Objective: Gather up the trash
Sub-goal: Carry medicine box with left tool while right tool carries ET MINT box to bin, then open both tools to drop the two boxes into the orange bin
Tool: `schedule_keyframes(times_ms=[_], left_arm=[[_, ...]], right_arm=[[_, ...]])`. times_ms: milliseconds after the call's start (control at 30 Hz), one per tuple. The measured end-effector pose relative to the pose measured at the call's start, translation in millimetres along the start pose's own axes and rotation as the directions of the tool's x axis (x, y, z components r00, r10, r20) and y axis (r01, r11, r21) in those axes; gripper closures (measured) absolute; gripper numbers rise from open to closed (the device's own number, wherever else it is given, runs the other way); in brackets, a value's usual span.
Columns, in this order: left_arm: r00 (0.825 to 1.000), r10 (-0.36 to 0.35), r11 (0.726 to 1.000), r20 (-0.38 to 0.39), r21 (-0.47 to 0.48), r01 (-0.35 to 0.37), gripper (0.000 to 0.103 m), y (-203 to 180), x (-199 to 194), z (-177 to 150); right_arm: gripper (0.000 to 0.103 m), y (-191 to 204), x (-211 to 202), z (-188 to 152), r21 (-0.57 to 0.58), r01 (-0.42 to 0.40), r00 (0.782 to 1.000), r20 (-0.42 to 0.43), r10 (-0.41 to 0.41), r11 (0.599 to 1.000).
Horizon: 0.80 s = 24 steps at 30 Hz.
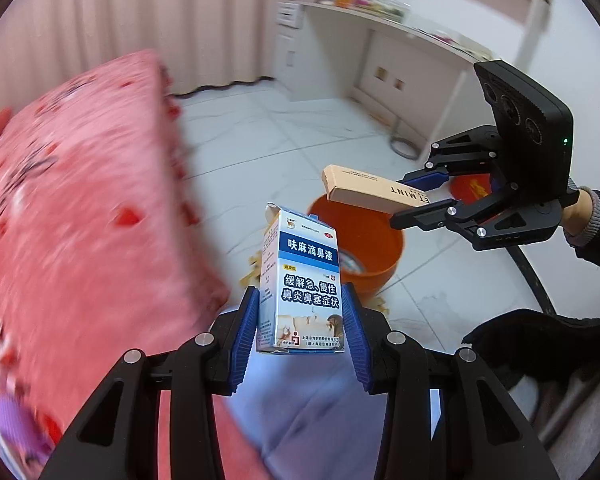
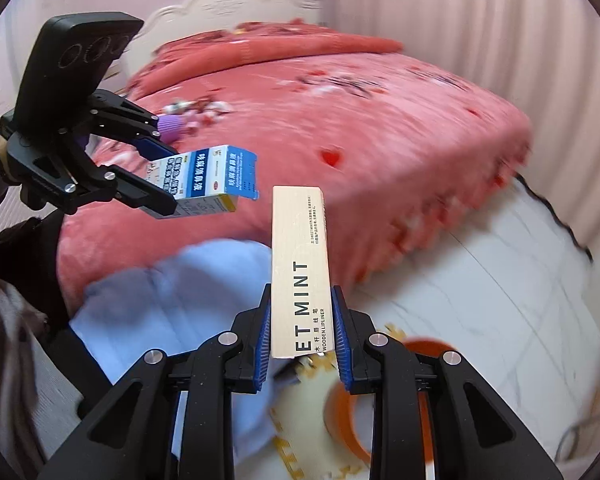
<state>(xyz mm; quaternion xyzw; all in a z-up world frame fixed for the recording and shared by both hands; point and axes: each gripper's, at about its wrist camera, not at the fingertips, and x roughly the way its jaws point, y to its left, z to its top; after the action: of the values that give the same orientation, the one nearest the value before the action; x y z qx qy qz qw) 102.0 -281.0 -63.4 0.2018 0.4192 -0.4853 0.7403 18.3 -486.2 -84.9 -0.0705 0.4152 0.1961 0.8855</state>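
Observation:
My left gripper [image 1: 302, 320] is shut on a blue and white medicine box [image 1: 302, 280], held upright in the air. The same gripper [image 2: 176, 188] and box [image 2: 208, 180] show at the left of the right wrist view. My right gripper [image 2: 300, 320] is shut on a long beige lipliner box [image 2: 300, 268]. In the left wrist view that gripper [image 1: 412, 196] holds the beige box [image 1: 368, 192] just above the orange bin [image 1: 364, 248] on the floor. The bin [image 2: 348, 412] also lies below my right gripper.
A bed with a pink-red patterned cover [image 2: 340, 128] fills the left side. A light blue cloth [image 2: 168, 312] hangs at its near edge. Yellowish scraps [image 1: 256, 268] lie on the white tiled floor [image 1: 284, 136] by the bin. A white desk [image 1: 380, 56] stands at the back.

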Motion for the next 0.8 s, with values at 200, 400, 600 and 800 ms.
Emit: schedule_keyframes(times_ms=[200, 400, 600, 800], left_arm=[[0.997, -0.073, 0.994, -0.021, 0.081, 0.075, 0.06, -27.0, 44.3, 39.9], [0.99, -0.128, 0.982, -0.063, 0.129, 0.135, 0.06, -45.6, 88.3, 65.1], [0.981, -0.16, 0.975, -0.106, 0.139, 0.174, 0.06, -50.5, 124.2, 80.9], [0.978, -0.169, 0.97, -0.122, 0.157, 0.187, 0.059, -53.7, 152.1, 93.4]], right_arm=[[0.076, -51.3, -19.4, -41.7, 0.119, 0.087, 0.996, -0.019, -0.086, 0.989], [0.076, -91.0, -24.3, -78.3, 0.219, 0.143, 0.989, -0.053, -0.135, 0.965], [0.076, -121.7, -14.6, -100.3, 0.292, 0.17, 0.985, -0.088, -0.15, 0.941], [0.072, -143.4, 2.9, -113.7, 0.351, 0.203, 0.978, -0.112, -0.174, 0.914]])
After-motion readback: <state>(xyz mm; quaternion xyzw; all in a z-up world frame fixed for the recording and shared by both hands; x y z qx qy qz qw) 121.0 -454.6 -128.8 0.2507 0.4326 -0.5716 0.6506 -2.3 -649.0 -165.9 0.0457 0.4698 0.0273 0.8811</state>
